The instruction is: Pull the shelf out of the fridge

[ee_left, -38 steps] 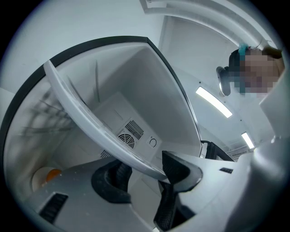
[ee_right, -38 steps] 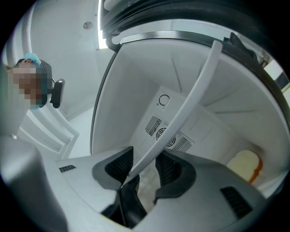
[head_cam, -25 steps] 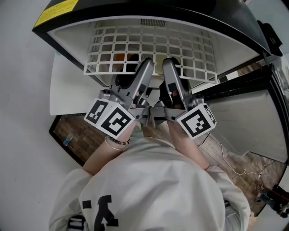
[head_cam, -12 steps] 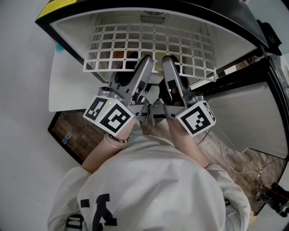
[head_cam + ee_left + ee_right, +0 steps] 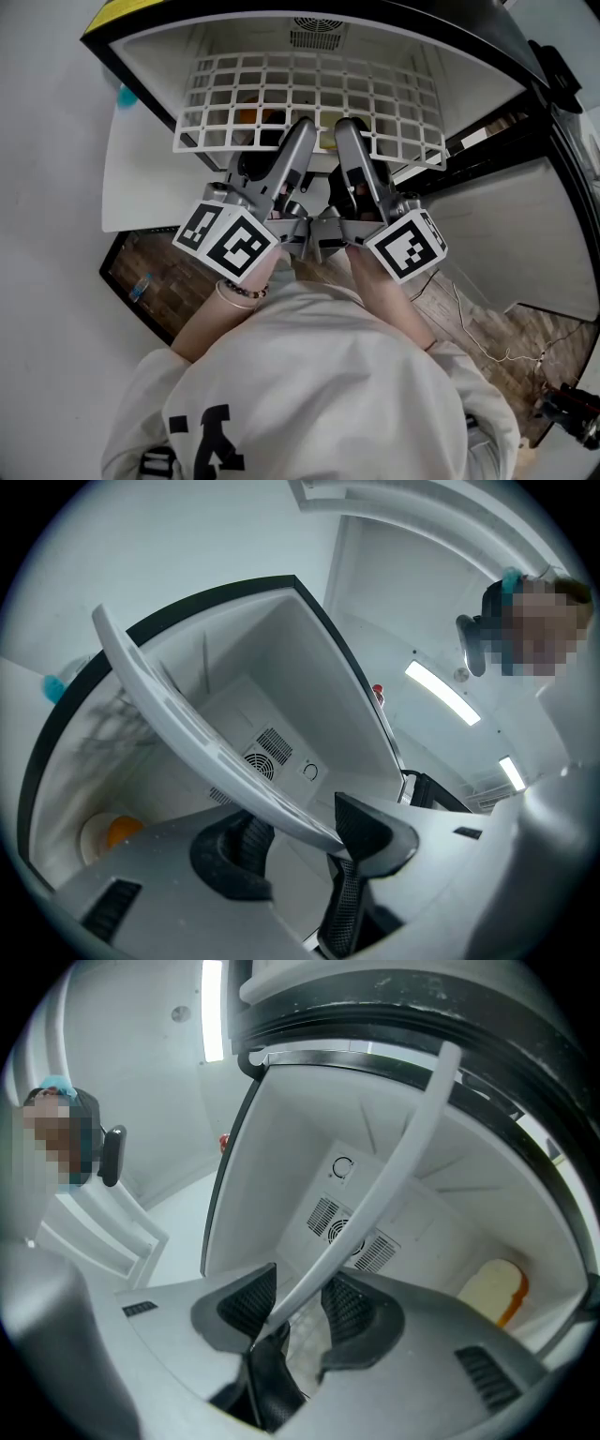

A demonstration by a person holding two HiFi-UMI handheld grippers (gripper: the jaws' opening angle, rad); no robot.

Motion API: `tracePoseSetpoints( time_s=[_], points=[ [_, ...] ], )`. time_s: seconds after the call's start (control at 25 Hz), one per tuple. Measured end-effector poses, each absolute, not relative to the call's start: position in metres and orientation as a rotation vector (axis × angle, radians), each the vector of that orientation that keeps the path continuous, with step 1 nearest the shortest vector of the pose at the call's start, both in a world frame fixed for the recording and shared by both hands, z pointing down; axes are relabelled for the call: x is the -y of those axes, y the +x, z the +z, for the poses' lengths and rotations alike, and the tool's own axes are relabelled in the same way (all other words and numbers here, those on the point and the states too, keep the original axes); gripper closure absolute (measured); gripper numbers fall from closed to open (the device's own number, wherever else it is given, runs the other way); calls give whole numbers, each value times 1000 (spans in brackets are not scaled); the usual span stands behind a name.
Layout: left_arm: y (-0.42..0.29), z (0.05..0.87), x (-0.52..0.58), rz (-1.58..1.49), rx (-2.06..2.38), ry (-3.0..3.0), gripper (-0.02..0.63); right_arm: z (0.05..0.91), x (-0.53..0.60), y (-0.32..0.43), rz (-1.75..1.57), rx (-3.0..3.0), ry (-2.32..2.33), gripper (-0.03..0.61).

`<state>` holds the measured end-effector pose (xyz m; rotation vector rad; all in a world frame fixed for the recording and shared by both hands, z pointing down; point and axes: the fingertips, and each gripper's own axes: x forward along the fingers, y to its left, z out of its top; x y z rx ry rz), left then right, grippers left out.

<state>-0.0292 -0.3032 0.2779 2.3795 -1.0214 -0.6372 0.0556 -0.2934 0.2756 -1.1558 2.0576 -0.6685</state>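
A white wire-grid shelf [image 5: 309,94] sticks partway out of the open black fridge [image 5: 487,47], level, with its front rail towards me. My left gripper [image 5: 302,133] and right gripper [image 5: 349,133] sit side by side at the middle of that rail. In the left gripper view the rail [image 5: 187,724] runs diagonally between the jaws of the left gripper [image 5: 300,832], whose pads close on it. In the right gripper view the rail [image 5: 403,1157] passes between the pads of the right gripper [image 5: 302,1305], held the same way.
Under the shelf an orange object [image 5: 122,832] and a pale yellow one [image 5: 492,1288] lie in the fridge. A fan vent [image 5: 319,36] sits in its back wall. The open door [image 5: 506,244] stands at the right, a white panel [image 5: 141,187] at the left. A cable [image 5: 487,352] crosses the wooden floor.
The shelf reaches a little further out of the fridge opening, and more of the back wall and vent shows. Both grippers keep their hold on the front rail.
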Motion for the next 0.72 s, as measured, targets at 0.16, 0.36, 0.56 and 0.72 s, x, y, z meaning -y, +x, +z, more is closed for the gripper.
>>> tracePoseSetpoints(
  time_s=[0.16,0.36,0.56,0.72],
  points=[
    [-29,277,302,-641,1018,2376,414,275,292,56,-672,-2055,-1149,410],
    [-30,278,299,-644,1017,2374,416,276,289,55,-683,-2055,-1138,413],
    [-30,279,295,-646,1021,2369,416,280,285,57,-695,-2049,-1153,414],
    [-31,280,292,-652,1021,2365,416,278,282,55,-694,-2050,-1136,414]
  ],
)
